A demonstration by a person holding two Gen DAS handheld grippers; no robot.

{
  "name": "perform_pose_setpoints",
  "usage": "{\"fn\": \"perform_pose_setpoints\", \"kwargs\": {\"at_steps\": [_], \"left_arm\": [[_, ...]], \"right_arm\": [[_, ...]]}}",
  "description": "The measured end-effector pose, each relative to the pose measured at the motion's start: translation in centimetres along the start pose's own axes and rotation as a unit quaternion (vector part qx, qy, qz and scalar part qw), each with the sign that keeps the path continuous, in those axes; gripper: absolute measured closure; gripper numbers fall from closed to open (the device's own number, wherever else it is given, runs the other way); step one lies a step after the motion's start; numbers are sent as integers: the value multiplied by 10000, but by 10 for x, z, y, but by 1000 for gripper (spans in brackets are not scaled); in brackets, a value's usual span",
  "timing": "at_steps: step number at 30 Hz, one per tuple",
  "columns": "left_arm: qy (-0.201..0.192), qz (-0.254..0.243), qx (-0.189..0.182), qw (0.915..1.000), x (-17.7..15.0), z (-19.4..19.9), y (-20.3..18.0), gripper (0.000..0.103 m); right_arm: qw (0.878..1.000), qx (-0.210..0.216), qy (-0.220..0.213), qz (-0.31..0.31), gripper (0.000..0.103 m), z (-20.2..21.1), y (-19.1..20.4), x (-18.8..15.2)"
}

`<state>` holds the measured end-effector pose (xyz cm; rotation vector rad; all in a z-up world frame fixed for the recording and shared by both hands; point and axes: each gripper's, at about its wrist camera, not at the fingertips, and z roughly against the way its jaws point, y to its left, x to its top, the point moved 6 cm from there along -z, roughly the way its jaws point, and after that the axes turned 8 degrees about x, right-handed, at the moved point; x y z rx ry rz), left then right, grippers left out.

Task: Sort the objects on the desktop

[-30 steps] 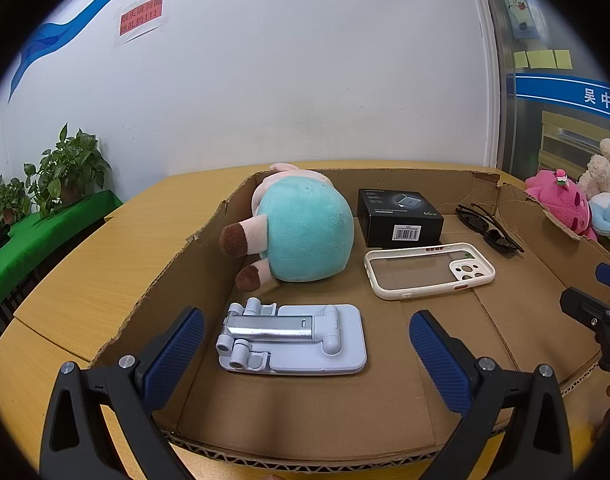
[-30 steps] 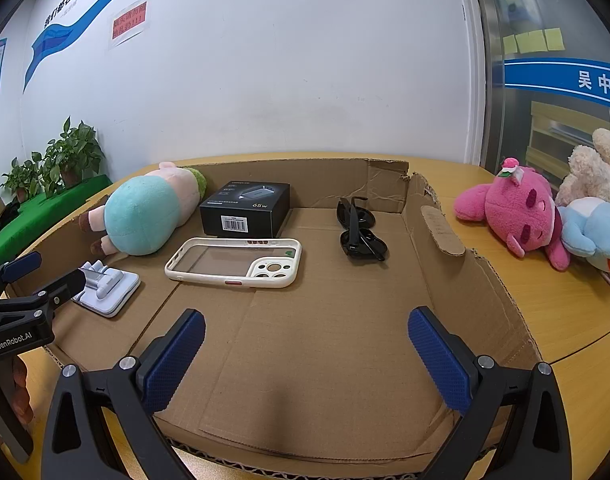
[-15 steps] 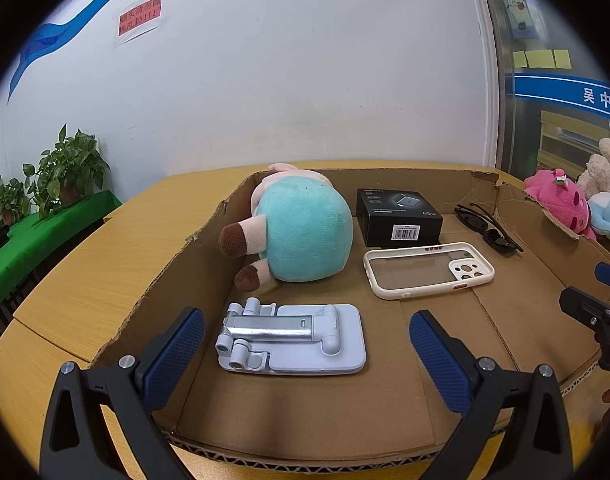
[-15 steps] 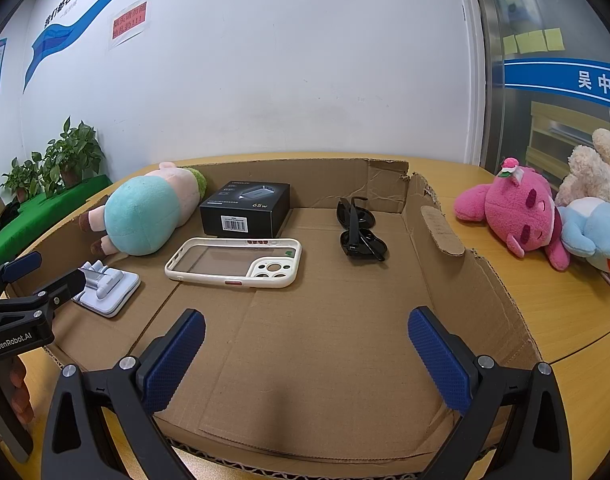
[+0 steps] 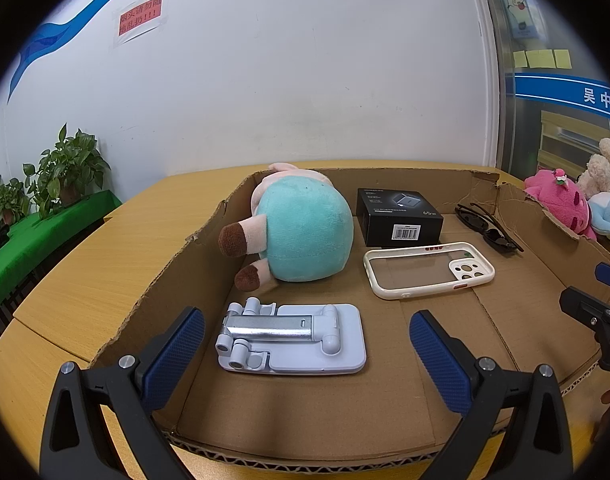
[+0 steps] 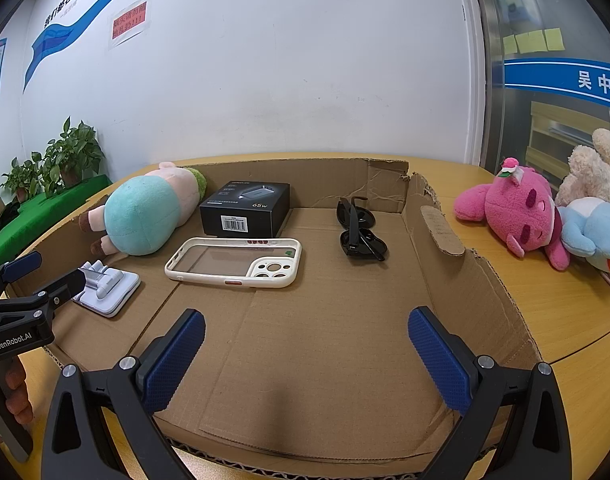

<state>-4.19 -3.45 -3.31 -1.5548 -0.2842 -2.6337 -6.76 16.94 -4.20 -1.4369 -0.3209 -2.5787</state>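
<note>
Left gripper [image 5: 307, 350] and right gripper [image 6: 306, 346], both spread wide and empty, as I hold them above the cardboard tray [image 6: 445, 236].

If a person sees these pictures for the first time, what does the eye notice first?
Probably the teal plush toy, lying on its side at the far left of the cardboard tray. Next, the pink plush on the table right of the tray, then the black box beside the teal toy.
</note>
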Motion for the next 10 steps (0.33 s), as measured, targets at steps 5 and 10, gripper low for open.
{"fn": "perform_pose_setpoints", "kwargs": {"at_steps": [5,10], "left_arm": [[-1,17,21,10000,0,1,0,1],[10,18,40,10000,0,-2,1,1]], "right_arm": [[10000,-6,-3,-5,0,0,0,0],[10000,-12,-4,-10,0,0,-1,0]]}}
